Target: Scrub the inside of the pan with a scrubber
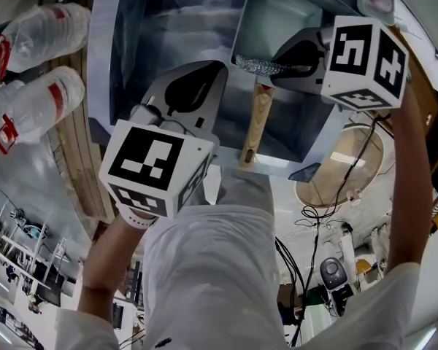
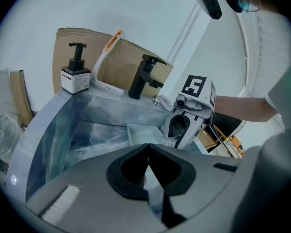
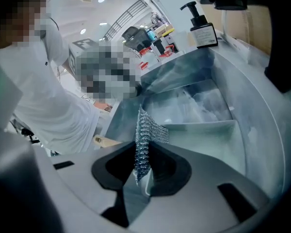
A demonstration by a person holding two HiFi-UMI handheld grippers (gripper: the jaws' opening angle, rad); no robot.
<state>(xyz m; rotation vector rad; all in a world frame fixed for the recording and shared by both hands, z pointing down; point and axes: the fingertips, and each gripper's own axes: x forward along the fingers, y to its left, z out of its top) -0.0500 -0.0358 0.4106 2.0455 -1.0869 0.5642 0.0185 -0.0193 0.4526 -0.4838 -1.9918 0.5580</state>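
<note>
A square grey pan (image 1: pixel 277 20) with a wooden handle (image 1: pixel 255 126) sits in the steel sink (image 1: pixel 102 57), handle pointing toward me. My right gripper (image 1: pixel 277 65) is shut on a steel mesh scrubber (image 1: pixel 257 65) and holds it over the pan's near rim, above the handle's root. In the right gripper view the scrubber (image 3: pixel 148 135) sticks up between the jaws of the right gripper (image 3: pixel 141 144), with the pan (image 3: pixel 203 135) just beyond. My left gripper (image 1: pixel 217 71) hovers over the sink left of the pan, shut and empty. The left gripper (image 2: pixel 148 147) faces the pan (image 2: pixel 140 132) and the right gripper (image 2: pixel 173 139).
A black faucet (image 2: pixel 143 76), a soap pump bottle (image 2: pixel 75 74) and a white brush (image 2: pixel 104 57) stand on the sink's far ledge before cardboard boxes. Plastic bottles (image 1: pixel 36 93) lie on the wooden counter left of the sink. Cables and clutter lie beyond its right side.
</note>
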